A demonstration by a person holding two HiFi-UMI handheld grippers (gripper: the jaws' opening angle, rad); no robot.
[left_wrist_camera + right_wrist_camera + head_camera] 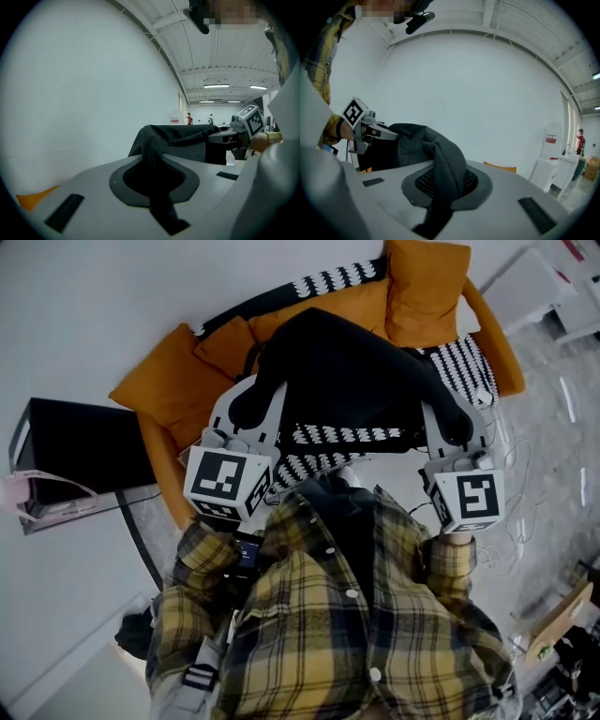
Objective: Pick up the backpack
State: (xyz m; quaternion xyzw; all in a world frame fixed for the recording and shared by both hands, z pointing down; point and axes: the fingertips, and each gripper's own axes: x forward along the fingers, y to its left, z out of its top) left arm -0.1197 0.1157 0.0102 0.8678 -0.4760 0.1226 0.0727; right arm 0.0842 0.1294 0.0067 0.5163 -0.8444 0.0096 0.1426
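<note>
- Far left: a black cabinet (80, 442) stood on the floor beside the orange sofa (164, 381). It played no part in the hold.
- Left gripper (250, 409): it was held out ahead of the person's plaid shirt (309, 634), pointing slightly downward. In its own view the jaws were drawn nearly together, with a fold of dark fabric pinched between them. The cloth ran from the pinch up into the body of the bag.
- Backpack (352, 371): black and soft, it was slung between the two grippers over the sofa seat and its black-and-white patterned throw (464, 362).
- The head view did not settle whether the underside had cleared the cushions. Both gripper views showed the top of the bag at jaw height against bare wall, so I judged it lifted, or nearly so.
- Likely reason for the two-point hold: a limp bag sags. A pinch at each side would share the weight and keep it level.
- Right gripper (457, 425): it mirrored the left at the bag's other side. Its jaws stood at a narrow gap, clamped on a thick dark fold that draped over the mesh pad.
- Far right: a white table (530, 282) stood well apart from the bag.
</note>
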